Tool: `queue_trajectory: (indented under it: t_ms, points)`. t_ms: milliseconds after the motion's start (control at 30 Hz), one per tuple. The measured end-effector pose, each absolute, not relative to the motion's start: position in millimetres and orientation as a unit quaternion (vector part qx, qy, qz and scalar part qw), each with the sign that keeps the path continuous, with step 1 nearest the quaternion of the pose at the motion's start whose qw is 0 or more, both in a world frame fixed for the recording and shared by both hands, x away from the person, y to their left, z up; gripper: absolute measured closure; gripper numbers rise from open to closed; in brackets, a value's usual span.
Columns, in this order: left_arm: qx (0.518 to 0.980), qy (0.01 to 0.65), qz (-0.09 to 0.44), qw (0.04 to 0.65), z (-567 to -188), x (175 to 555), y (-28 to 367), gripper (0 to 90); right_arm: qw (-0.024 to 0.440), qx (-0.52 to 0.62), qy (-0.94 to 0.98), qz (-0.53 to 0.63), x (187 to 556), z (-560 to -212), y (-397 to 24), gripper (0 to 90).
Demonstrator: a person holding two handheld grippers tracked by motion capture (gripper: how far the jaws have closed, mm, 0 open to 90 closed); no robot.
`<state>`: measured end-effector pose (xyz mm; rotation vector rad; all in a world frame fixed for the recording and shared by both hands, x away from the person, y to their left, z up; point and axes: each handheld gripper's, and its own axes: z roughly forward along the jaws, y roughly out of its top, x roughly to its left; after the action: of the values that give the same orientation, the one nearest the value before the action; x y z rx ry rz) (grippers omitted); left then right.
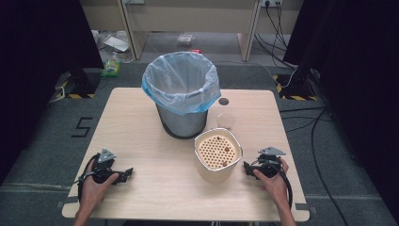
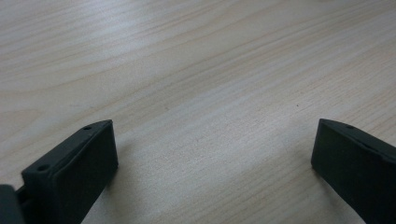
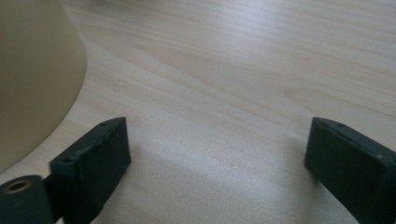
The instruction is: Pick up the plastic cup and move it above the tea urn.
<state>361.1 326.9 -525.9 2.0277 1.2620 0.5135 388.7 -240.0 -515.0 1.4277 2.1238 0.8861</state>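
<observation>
A cream container [image 1: 218, 158] with a perforated insert and a few brown scraps in it stands on the wooden table [image 1: 155, 188], right of centre. Just right of it rests my right gripper [image 1: 248, 168], held by a hand, jaws open and empty; the container's side [image 3: 32, 84] shows at the left of the right gripper view. My right gripper [image 3: 217, 151] has only bare wood between its jaws. At the table's front left lies my left gripper [image 1: 128, 173], open, pointing right. In the left gripper view my left gripper [image 2: 215, 149] spans bare wood.
A metal bin [image 1: 181, 94] lined with a pale blue bag stands at the table's back centre. A small clear cup [image 1: 226, 121] sits right of it, behind the container. A round hole [image 1: 223, 101] is in the tabletop. Cables and clutter lie on the floor beyond.
</observation>
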Motion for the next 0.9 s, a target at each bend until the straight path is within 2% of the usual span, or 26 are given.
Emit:
queue_trajectory:
  t_ms: [67, 167, 467, 767, 900]
  points:
    - [0.78, 0.485, 0.197, 0.342, -525.9, 361.1, 326.9, 0.0, 0.219, 0.508, 0.768, 0.324, 388.9, -513.8, -242.3, 17.9]
    - [0.78, 0.485, 0.198, 0.342, -525.9, 361.1, 326.9, 0.0, 0.21, 0.518, 0.759, 0.334, 388.2, -511.6, -245.5, 19.1]
    - [0.78, 0.485, 0.197, 0.342, -525.9, 361.2, 326.9, 0.0, 0.227, 0.516, 0.748, 0.351, 387.6, -482.5, -249.9, 20.3]
    - [0.78, 0.485, 0.197, 0.342, -525.9, 361.2, 327.0, 0.0, 0.231, 0.515, 0.737, 0.372, 409.2, -450.0, -253.7, 23.4]
    - [0.78, 0.485, 0.197, 0.342, -525.9, 361.2, 327.0, 0.0, 0.24, 0.506, 0.74, 0.373, 420.0, -435.2, -248.0, 28.0]
